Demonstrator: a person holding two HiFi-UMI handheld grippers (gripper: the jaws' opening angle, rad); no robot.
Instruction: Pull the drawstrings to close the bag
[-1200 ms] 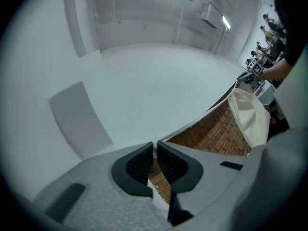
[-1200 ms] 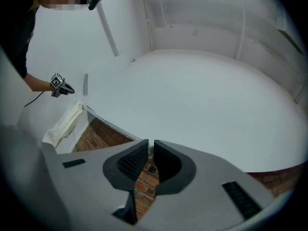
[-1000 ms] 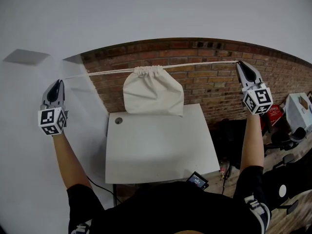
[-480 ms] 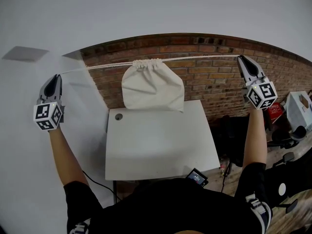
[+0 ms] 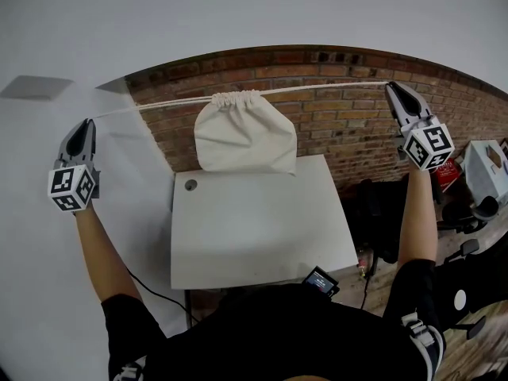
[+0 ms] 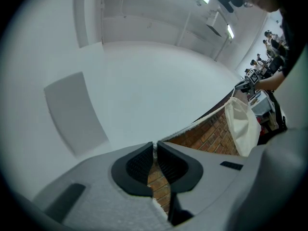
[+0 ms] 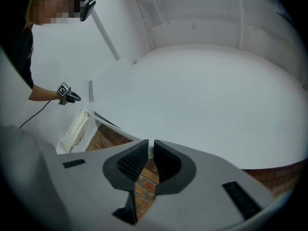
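Brick wall [image 5: 341, 125] stands behind a white table [image 5: 262, 228]. Above it hangs a cream bag [image 5: 244, 141], bunched mouth up and shut, inside hidden. Its drawstring [image 5: 325, 88] runs tight from side to side. The left gripper [image 5: 86, 125] and right gripper [image 5: 394, 92] each pinch one end.

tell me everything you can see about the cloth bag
The bag is plain cream cloth, soft and slightly creased, with rounded bottom corners. Its mouth is gathered into tight puckers, so it looks cinched closed. It hangs upright in front of the brick wall, above the white table at its far edge, from white drawstrings stretched taut sideways. The left gripper and right gripper are each shut on a string end.
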